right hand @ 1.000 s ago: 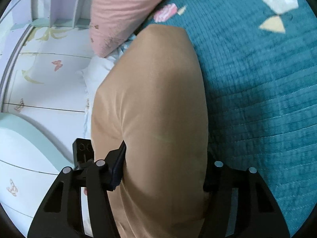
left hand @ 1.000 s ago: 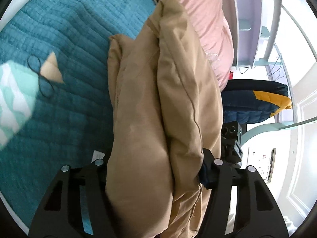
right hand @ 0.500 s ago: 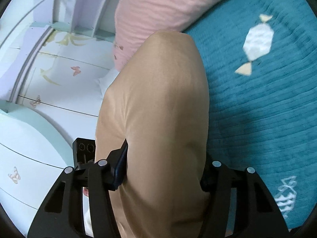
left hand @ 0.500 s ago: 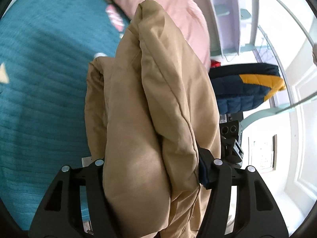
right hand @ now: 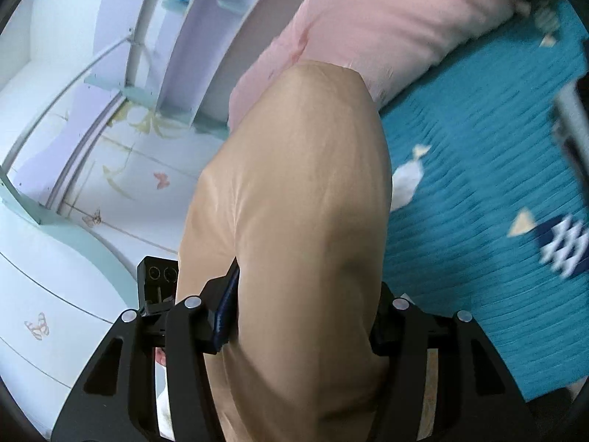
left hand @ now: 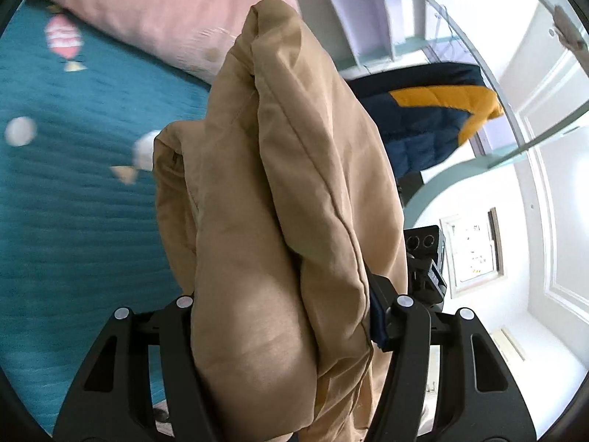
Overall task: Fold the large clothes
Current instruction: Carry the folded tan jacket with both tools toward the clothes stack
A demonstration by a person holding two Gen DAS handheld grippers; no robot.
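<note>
A bulky tan padded garment (left hand: 279, 221) is clamped by the left gripper (left hand: 291, 316) and the right gripper (right hand: 298, 316), above the teal quilted bedspread (left hand: 73, 202), whose far edge is bounded by a pink pillow (left hand: 154, 11).

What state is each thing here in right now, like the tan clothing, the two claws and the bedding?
Tan garment: bunched thick, gripped by both grippers.
Left gripper: shut on the tan garment.
Right gripper: shut on the tan garment.
Pink pillow: lying on the bed.
Teal quilt: spread flat.
Navy and yellow jacket: draped, hanging.
</note>
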